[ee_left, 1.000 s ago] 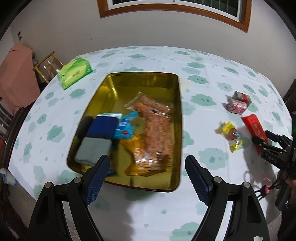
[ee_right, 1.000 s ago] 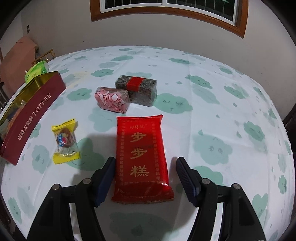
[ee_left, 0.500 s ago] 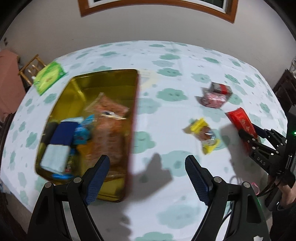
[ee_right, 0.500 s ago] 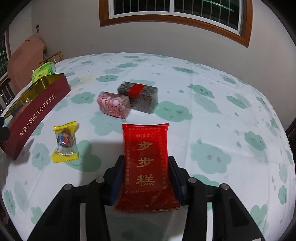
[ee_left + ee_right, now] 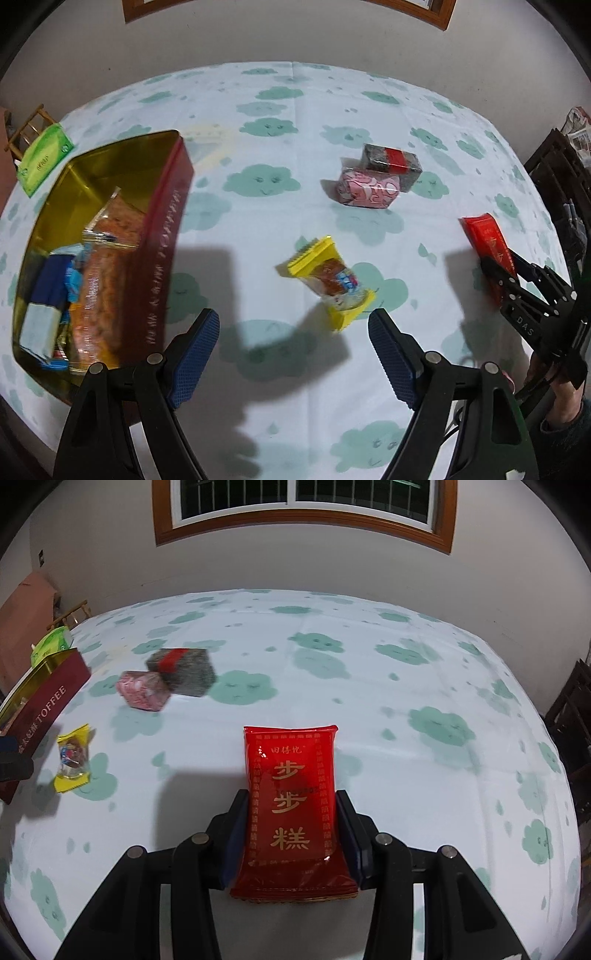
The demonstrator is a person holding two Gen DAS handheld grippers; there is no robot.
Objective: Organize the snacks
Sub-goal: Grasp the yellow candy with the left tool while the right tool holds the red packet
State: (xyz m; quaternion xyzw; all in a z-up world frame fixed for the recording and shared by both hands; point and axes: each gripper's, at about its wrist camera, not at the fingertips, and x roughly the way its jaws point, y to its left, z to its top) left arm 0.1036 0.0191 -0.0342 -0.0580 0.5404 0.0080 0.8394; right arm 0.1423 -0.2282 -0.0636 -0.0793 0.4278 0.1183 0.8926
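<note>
A: How far along is the sorting?

B: Partway, by the look of it. The toffee tin [image 5: 110, 236] at the table's left already holds several packets: a long orange snack bag [image 5: 107, 266], a dark blue packet [image 5: 51, 284], a pale grey one [image 5: 38, 328] and something light blue between them.

A: And what is left outside it?

B: Four things. The red snack packet [image 5: 291, 805] is pinched between the pads of the right gripper [image 5: 291, 834], which has just closed onto its two long edges; the packet's far end seems to hover above the cloth, though whether it is fully clear cannot be told. The yellow candy [image 5: 328, 280] lies on the tablecloth [image 5: 280, 92] just ahead of the left gripper [image 5: 295, 354]. Farther back, the pink packet [image 5: 369, 186] and the grey block with a red band [image 5: 391, 162] sit touching each other.

A: What is the left gripper doing?

B: Its jaws stand wide with nothing between them, pointed down at the cloth near the yellow candy, with the tin off to its left.

A: So what remains?

B: Probably carrying the red packet across to the tin, then fetching the yellow candy and the two wrapped blocks. The green tissue pack [image 5: 44, 162] beyond the tin looks like no snack and likely stays out.
</note>
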